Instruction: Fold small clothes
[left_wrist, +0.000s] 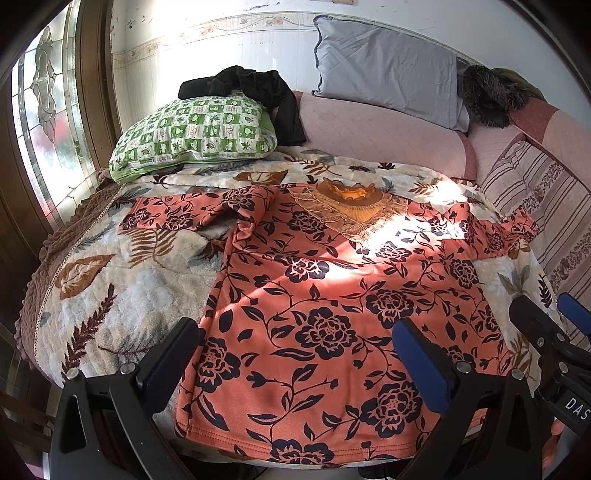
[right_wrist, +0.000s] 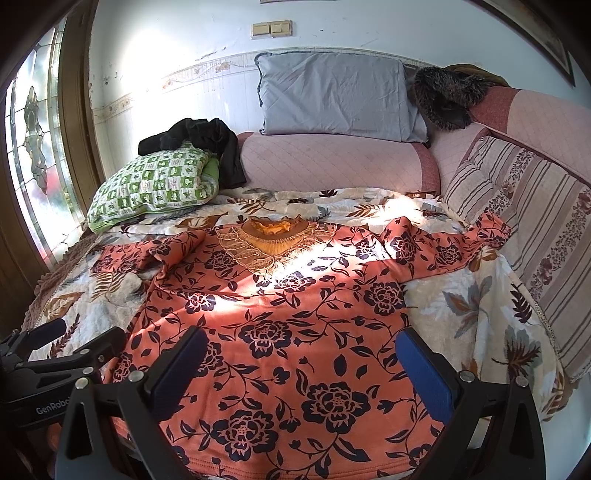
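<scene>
From my left gripper (left_wrist: 295, 354) I lose the near hem of the coral floral long-sleeved top (left_wrist: 332, 295) behind its two fingers, and the lower right corner sits behind the right gripper (left_wrist: 546, 321), itself cut by the frame edge. Through the right gripper (right_wrist: 299, 358) the hem runs off the bottom edge. Ahead, the black crumpled garment (right_wrist: 207, 140) hides part of the green checked pillow (right_wrist: 155, 181). I can't identify the dark furry item (right_wrist: 447, 99) at far right.
</scene>
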